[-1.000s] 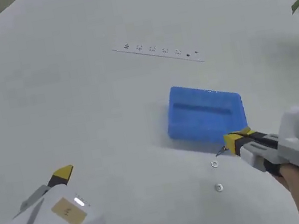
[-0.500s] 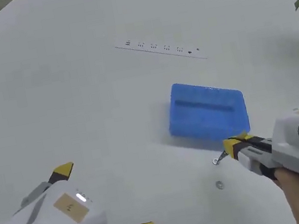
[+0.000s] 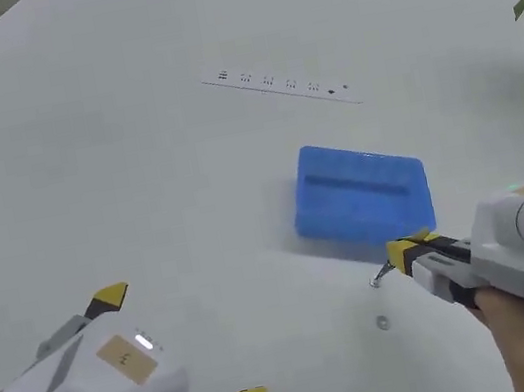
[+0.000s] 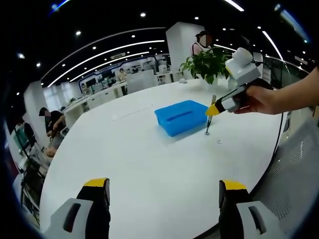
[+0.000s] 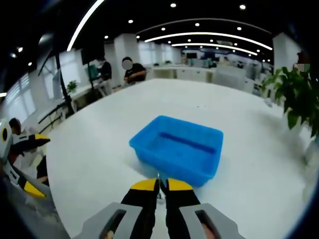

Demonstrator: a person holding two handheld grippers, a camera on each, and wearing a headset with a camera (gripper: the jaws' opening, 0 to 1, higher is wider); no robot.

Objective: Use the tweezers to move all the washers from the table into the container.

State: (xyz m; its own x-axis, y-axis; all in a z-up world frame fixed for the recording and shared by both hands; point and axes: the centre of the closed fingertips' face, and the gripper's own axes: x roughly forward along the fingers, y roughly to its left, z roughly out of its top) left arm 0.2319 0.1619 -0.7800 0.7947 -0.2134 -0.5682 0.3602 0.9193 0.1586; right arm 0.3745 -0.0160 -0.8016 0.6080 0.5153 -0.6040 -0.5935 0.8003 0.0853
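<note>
Right hand-held gripper point(image 3: 402, 252), jaws pressed together on the tweezers point(image 3: 385, 271), sits at the near right of the white counter point(image 3: 137, 177). The tweezers point down, tip at the counter surface just in front of the near right corner of the blue container point(image 3: 361, 194). Cannot tell if the tip has a washer in it. One washer point(image 3: 382, 322) lies flat on the counter, nearer than the tweezers tip and apart from it, outside the container. The container looks empty in the right gripper view; its floor is blurry. Left hand-held gripper point(image 3: 179, 351) is at near left, jaws spread wide with nothing between them, well apart from the container. A strip of small markings point(image 3: 283, 86) is on the counter beyond the container. A potted plant point(image 4: 207, 62) stands at the far right.
</note>
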